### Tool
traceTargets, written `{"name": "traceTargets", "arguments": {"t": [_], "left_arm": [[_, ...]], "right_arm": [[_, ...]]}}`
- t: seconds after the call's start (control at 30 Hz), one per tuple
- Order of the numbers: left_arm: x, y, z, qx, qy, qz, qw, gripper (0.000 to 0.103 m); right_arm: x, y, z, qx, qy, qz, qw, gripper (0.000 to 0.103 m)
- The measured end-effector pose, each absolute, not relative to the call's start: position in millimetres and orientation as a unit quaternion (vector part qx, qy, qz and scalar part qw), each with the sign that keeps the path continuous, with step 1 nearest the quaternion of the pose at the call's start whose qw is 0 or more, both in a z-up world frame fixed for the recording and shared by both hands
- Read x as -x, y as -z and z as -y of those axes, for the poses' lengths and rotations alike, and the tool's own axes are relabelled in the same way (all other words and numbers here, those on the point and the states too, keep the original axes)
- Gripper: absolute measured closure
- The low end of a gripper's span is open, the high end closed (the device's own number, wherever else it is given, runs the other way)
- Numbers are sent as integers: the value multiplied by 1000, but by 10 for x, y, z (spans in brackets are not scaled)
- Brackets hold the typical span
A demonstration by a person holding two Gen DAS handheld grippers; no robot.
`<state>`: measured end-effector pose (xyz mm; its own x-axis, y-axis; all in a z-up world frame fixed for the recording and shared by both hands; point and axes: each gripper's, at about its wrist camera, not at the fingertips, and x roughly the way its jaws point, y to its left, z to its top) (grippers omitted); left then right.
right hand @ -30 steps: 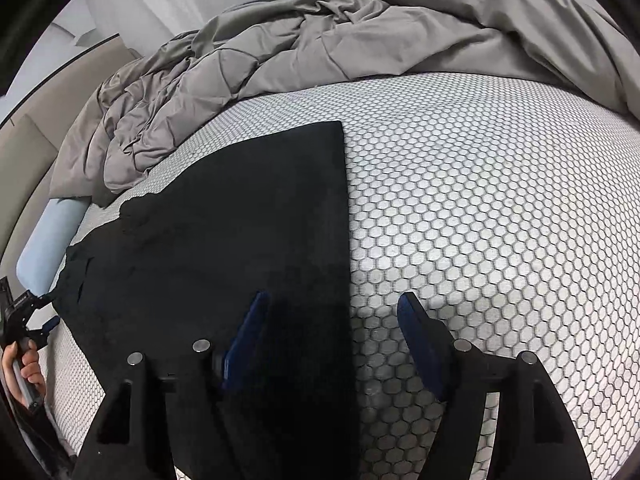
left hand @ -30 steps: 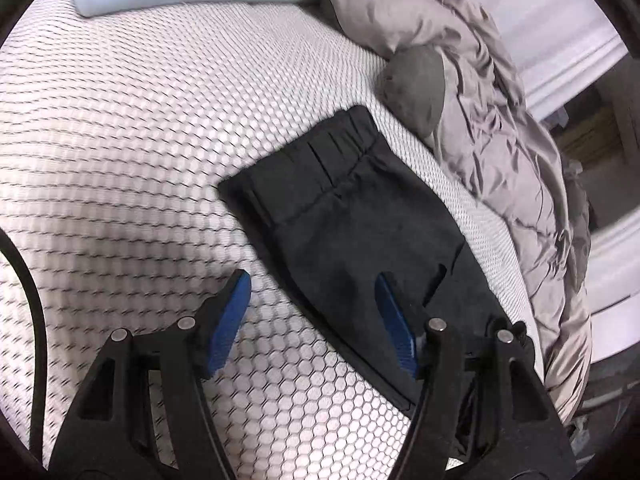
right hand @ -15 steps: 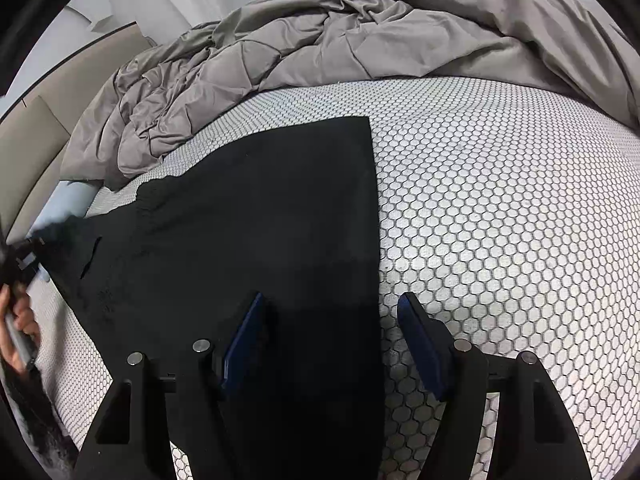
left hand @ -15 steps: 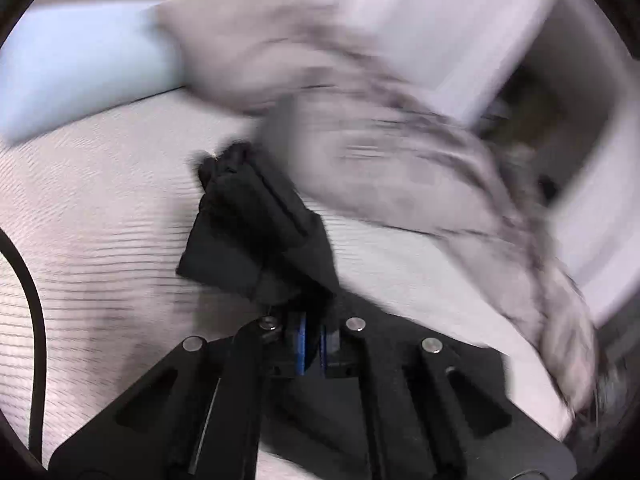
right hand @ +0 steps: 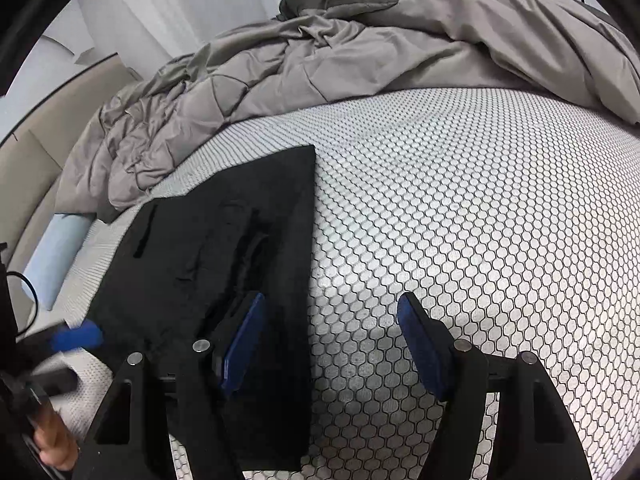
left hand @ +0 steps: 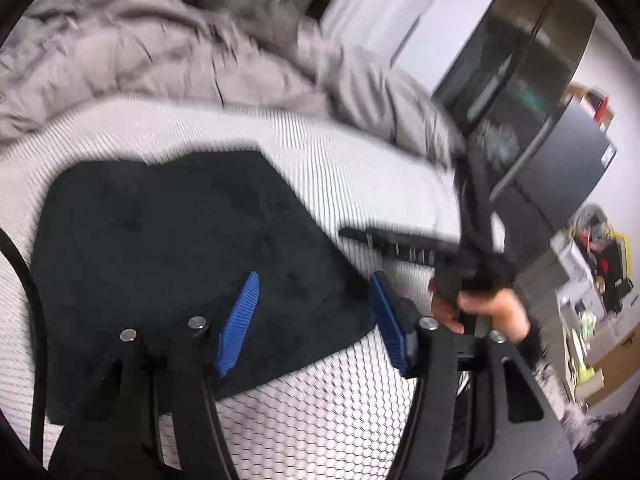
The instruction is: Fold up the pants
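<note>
Pants (right hand: pixel 224 280) lie flat on the bed (right hand: pixel 460 240), left of centre: soft, limp, light; you should pinch a hem corner or folded edge. Your left gripper (left hand: pixel 312 320) has jaws wide apart, empty, over cloth. Your right gripper (right hand: pixel 332 344): jaws apart, straddling the right edge.

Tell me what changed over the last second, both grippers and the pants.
The left gripper shut on the waistband end, carried it over onto the rest of the black pants, then let go; it is open now. The right gripper stayed open over the pants' edge on the mattress.
</note>
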<state>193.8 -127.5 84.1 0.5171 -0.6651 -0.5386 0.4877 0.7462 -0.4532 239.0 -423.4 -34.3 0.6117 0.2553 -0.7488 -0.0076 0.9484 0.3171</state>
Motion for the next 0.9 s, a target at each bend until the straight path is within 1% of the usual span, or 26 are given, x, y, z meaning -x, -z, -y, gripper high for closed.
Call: {"name": "traceTargets", "arguments": {"t": [0.03,0.07,0.1,0.13,0.2,0.27,0.4,0.5,0.53,0.57,0.6,0.63,0.7,0.8,0.87,0.9], "left_arm": [[-1920,-891,1146,132,321,-345,872,28],[-1942,-923,987,139,296,-328,886,19],[-1981,-904,808,142,258,-315,902,19],[-1999,-850,675,143,233,-318,908,19],[-2187,-656,385,157,166,-354,907,19],[-2356,-496,164,185,124,-377,899,22],[-2510,-154,-305,269,83,-420,862,22],[-2409,-13,-439,273,77,-424,860,22],[-2412,-8,-450,267,74,-424,862,22],[-2453,-27,-456,263,74,-423,864,22],[-2469,-30,-457,259,76,-421,866,22],[-2391,-39,-462,256,78,-420,867,22],[-2295,-80,-452,251,79,-415,871,22],[-2113,-153,-446,244,79,-409,876,22],[-2064,-205,-435,241,83,-407,877,22],[-2086,-194,-401,234,83,-409,878,22]], "right_arm": [[-2381,328,4238,-148,-83,-433,885,33],[-2372,321,4238,-158,-96,-433,882,33],[-2366,319,4228,-173,-117,-433,877,33],[-2366,321,4214,-185,-133,-434,872,34],[-2346,339,4162,-220,-183,-437,853,39],[-2345,368,4086,-239,-217,-443,837,40],[-2454,550,3947,-282,-260,-466,797,40],[-2578,732,3865,-302,-258,-484,779,41],[-2604,744,3836,-303,-255,-482,782,52],[-2625,735,3822,-297,-246,-478,789,60],[-2623,705,3800,-285,-238,-475,798,73],[-2605,653,3778,-275,-238,-466,807,80],[-2556,466,3754,-257,-245,-436,827,87],[-2331,68,3833,-243,-257,-374,857,88],[-2217,-100,3880,-229,-249,-352,873,88],[-2201,-116,3886,-222,-244,-354,875,88]]}}
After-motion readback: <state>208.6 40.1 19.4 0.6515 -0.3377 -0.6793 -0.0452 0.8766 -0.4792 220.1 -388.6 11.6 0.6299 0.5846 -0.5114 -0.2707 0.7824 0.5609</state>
